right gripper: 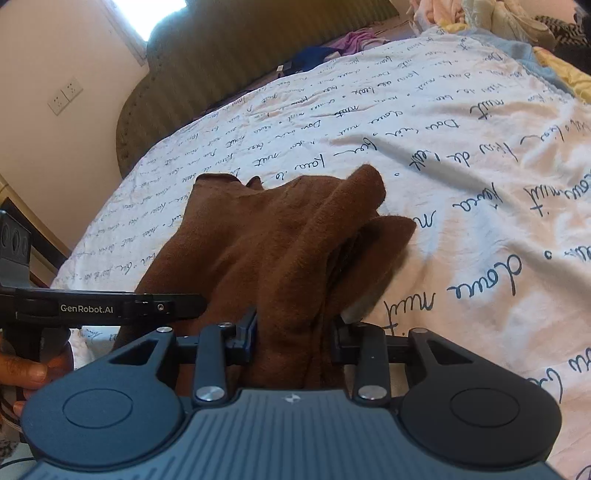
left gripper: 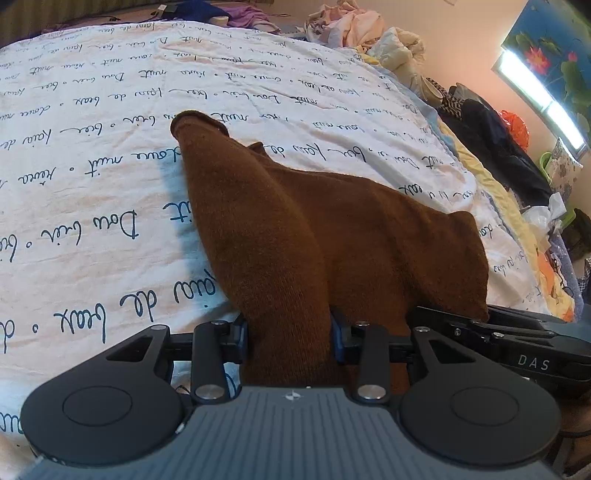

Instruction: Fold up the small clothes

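Brown knit garment held off the near part of the bed, pinched by both claws. Left gripper closed on a bunched fold of it; blue-edged pads press the cloth from both sides. Right gripper likewise clamped on a thick gather of the same garment. In the right view the left gripper's black body shows at left edge, just beside the cloth, with a hand wrapped on its handle.

Bedspread white, lightly wrinkled, printed all over with dark cursive script; wide bare stretch left and far of the garment, room to lay it out. Right edge of the spread drops to a yellow and blue layer. Far right along the wall: heap of pale crumpled clothes, then dark garments. Far edge: padded olive headboard, ribbed, curved top; purple and blue cloth at its foot.

Garment fuzzy, soft, thick, hangs in rounded folds, one tube-like end reaching far-left onto the spread.
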